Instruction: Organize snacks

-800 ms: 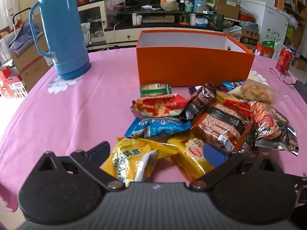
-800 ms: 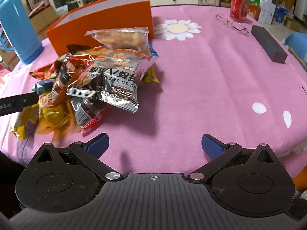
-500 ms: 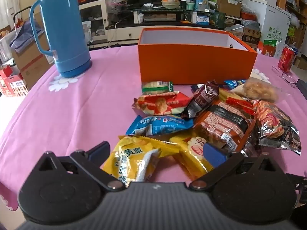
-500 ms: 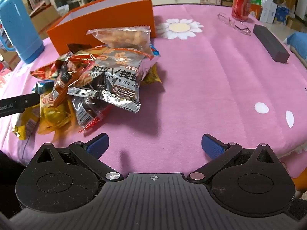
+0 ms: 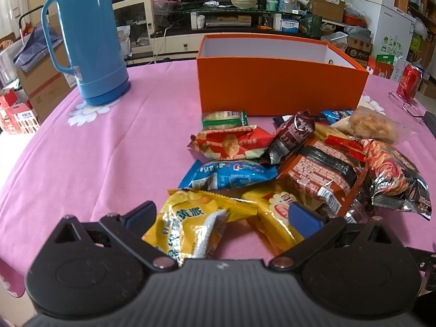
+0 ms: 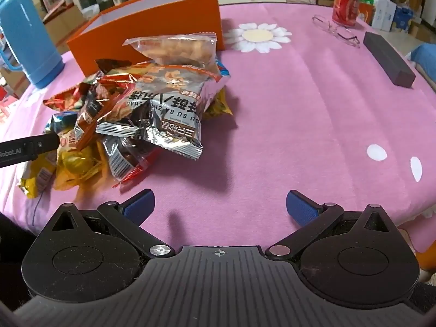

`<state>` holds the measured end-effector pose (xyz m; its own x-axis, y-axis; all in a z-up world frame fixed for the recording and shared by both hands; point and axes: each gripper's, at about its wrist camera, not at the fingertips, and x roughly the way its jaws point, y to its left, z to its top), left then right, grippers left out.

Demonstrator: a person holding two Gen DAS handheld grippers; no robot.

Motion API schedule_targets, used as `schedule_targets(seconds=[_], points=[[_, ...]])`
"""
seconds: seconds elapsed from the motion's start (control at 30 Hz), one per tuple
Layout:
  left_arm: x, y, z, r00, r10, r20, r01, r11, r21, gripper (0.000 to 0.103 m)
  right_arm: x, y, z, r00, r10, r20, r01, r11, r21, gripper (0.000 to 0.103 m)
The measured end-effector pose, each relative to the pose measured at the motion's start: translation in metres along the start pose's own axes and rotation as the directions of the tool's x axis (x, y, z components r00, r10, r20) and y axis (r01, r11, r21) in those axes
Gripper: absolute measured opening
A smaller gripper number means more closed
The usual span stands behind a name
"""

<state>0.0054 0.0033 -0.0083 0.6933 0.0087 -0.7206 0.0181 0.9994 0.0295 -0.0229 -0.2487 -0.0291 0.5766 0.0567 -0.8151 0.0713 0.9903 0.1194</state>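
Observation:
A pile of snack packets lies on the pink tablecloth in front of an open orange box [image 5: 280,84], whose inside looks white and bare. My left gripper [image 5: 222,215] is open, low over the near edge of the pile, its fingers either side of a yellow packet [image 5: 188,226]. A blue packet [image 5: 229,174], a red packet [image 5: 231,143] and a brown packet [image 5: 318,174] lie beyond. My right gripper [image 6: 219,207] is open and empty over bare cloth, right of the pile [image 6: 152,103]. The orange box [image 6: 147,32] stands behind the pile there.
A tall blue thermos [image 5: 90,41] stands at the back left. A red can [image 6: 345,4], a pair of glasses [image 6: 336,31] and a dark block [image 6: 388,58] lie at the far right. The left gripper's finger [image 6: 30,148] shows at the left edge.
The left gripper has edged slightly forward over the yellow packet. The right gripper has barely moved. Both stay open.

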Motion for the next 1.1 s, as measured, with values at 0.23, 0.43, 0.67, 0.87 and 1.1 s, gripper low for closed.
schedule_targets(seconds=[0.23, 0.43, 0.67, 0.87, 1.1], points=[[0.0019, -0.0008, -0.0001, 1.000, 0.002, -0.008, -0.002, 1.000, 0.001, 0.102, 0.0002, 0.0016, 0.0002, 1.000, 0.009, -0.004, -0.009, 1.000, -0.006, 0.092], [0.0032, -0.0017, -0.0003, 1.000, 0.003, -0.013, -0.003, 1.000, 0.005, 0.102, 0.0011, 0.0011, 0.0003, 1.000, 0.013, -0.008, -0.013, 1.000, 0.000, 0.092], [0.0042, -0.0019, -0.0007, 1.000, 0.001, -0.017, -0.001, 1.000, 0.007, 0.102, 0.0020, 0.0022, 0.0003, 1.000, 0.015, -0.011, -0.015, 1.000, -0.005, 0.092], [0.0046, -0.0024, -0.0007, 1.000, -0.001, -0.019, 0.002, 1.000, 0.008, 0.102, 0.0023, 0.0030, -0.0001, 1.000, 0.015, -0.013, -0.015, 1.000, -0.005, 0.092], [0.0041, -0.0028, -0.0008, 1.000, -0.003, -0.018, 0.003, 1.000, 0.010, 0.102, 0.0032, 0.0038, -0.0009, 1.000, 0.016, -0.014, -0.017, 1.000, -0.008, 0.092]])
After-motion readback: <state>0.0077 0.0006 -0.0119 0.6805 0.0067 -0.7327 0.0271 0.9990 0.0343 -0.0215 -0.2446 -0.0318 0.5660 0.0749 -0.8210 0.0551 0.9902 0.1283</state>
